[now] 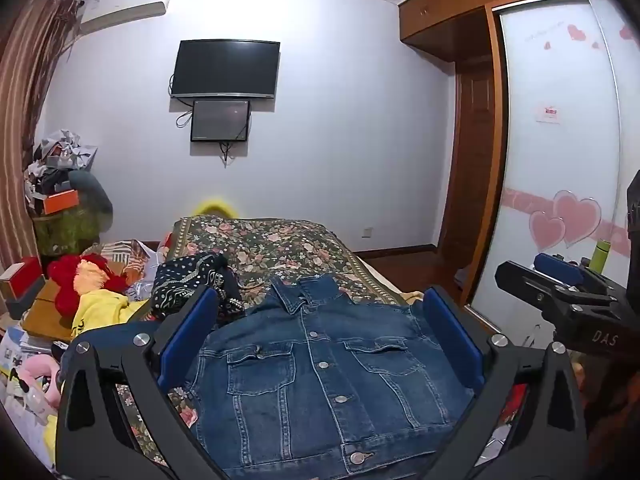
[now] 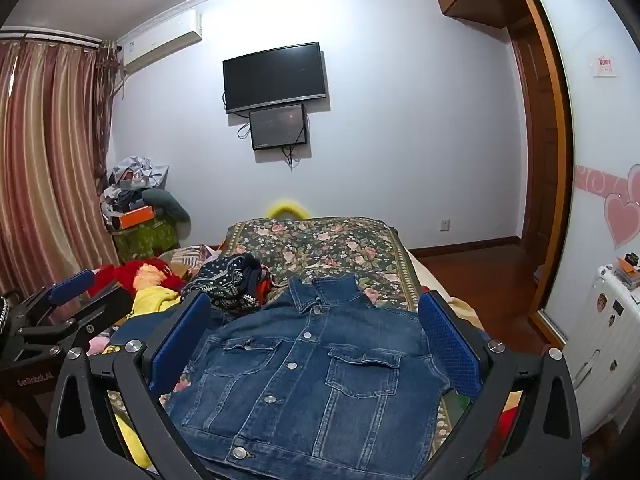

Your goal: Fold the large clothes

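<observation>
Bedroom, white wall with a TV [image 1: 225, 69] and a smaller screen under it; the work surface is a bed with a floral cover [image 1: 272, 246], clutter piled along its left side. Left wrist view: denim jacket [image 1: 320, 376] lies face up and buttoned on the bed, collar away from the camera, sleeves not visible, likely tucked under or off to the sides, can't tell. Left gripper [image 1: 320, 344] has its fingers wide apart, framing the jacket, holding nothing. Right gripper [image 1: 560, 280] shows at the right edge, off the bed side; its opening isn't readable from this angle. Dark patterned garment [image 1: 192, 284] sits just beside the jacket's left shoulder, so a grab there could pinch both and drag the wrong cloth into the fold. Right wrist view: same jacket [image 2: 316, 380], slightly skewed, hem nearest the camera. Right gripper [image 2: 316, 340] fingers also spread wide, nothing between them. Left gripper [image 2: 68, 300] is at the left edge over the clutter. Risks as I judge them: denim is stiff and thick, so a shallow pinch catches only the top layer and the front peels open instead of folding; metal buttons under a pad could slip; uneven lift from the two sides skews the crease; yellow cloth [image 2: 156, 300] near the left edge may snag.
</observation>
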Demonstrator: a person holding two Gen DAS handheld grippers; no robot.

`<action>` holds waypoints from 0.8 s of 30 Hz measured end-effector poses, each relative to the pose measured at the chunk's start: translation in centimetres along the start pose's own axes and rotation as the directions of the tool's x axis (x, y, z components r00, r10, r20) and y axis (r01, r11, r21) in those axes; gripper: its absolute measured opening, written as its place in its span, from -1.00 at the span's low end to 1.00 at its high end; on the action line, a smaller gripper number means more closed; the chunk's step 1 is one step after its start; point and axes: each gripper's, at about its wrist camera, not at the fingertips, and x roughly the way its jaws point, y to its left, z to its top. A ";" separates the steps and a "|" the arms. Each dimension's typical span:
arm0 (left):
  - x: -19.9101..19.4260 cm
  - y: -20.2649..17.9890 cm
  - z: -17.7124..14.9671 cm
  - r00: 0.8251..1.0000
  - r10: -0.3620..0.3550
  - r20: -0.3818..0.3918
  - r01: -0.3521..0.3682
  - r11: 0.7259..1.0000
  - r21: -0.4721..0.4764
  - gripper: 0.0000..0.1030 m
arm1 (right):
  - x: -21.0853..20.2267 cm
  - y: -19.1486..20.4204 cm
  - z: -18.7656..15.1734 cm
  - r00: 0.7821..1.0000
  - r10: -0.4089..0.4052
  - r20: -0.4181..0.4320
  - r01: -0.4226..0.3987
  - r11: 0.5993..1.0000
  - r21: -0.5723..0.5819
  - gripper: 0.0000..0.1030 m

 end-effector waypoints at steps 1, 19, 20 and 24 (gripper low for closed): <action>0.0 0.0 0.0 1.000 0.001 0.001 -0.001 1.000 0.001 1.00 | 0.0 0.0 0.0 1.000 -0.001 0.000 0.001 1.000 -0.001 1.00; 0.7 0.7 -0.4 1.000 -0.012 -0.024 0.012 1.000 -0.014 1.00 | 0.1 -0.1 0.0 1.000 0.010 -0.017 -0.010 1.000 0.015 1.00; 0.7 0.6 -0.5 1.000 -0.011 -0.025 0.011 1.000 -0.014 1.00 | 0.1 -0.1 0.0 1.000 0.011 -0.017 -0.011 1.000 0.016 1.00; 0.7 0.3 -0.5 0.999 -0.011 -0.030 0.010 1.000 -0.015 1.00 | 0.2 0.0 -0.1 1.000 0.011 -0.019 -0.011 1.000 0.017 1.00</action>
